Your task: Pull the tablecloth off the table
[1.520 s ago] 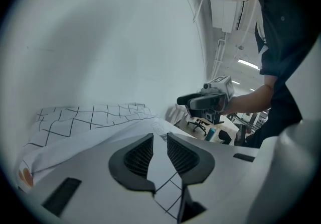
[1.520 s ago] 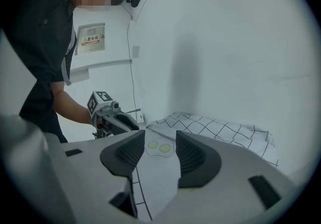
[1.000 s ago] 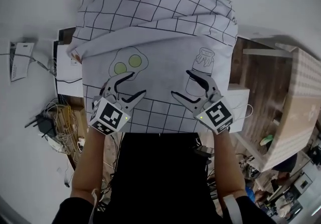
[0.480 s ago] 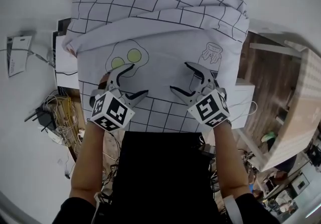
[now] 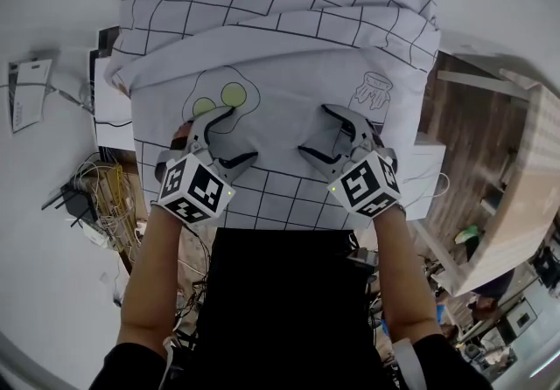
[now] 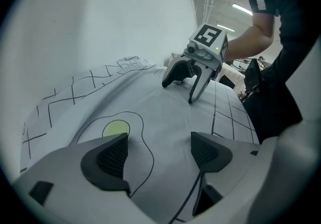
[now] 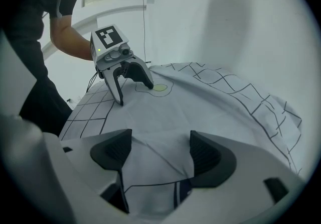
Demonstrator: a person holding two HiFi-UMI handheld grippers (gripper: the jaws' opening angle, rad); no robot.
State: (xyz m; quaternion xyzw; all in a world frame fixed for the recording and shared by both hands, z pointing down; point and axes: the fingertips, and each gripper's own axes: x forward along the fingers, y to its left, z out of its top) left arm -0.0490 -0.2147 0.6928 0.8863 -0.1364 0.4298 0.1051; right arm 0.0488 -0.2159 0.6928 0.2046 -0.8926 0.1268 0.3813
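Observation:
A white tablecloth (image 5: 289,38) with a black grid, a fried-egg drawing (image 5: 219,98) and a jar drawing (image 5: 374,89) lies rumpled over the table, in folds at the far side. My left gripper (image 5: 236,136) rests on the tablecloth (image 6: 150,112) beside the egg, jaws open, with flat cloth between the pads (image 6: 108,157). My right gripper (image 5: 317,130) sits near the jar drawing, also open. A low ridge of tablecloth (image 7: 165,117) lies between its pads (image 7: 210,155), unpinched. Each gripper shows in the other's view: the right gripper (image 6: 178,92) and the left gripper (image 7: 135,95).
Tangled cables and boxes (image 5: 96,196) lie on the floor to the left, beside a white sheet (image 5: 24,91). A white box (image 5: 424,170) and a light wooden tabletop (image 5: 521,178) stand to the right. My dark-clothed body (image 5: 280,309) is against the near edge.
Both grippers' jaws have spread wider on the cloth. The right gripper has drifted slightly left, toward the other. The cloth's drawings sit a little farther from me in the head view.

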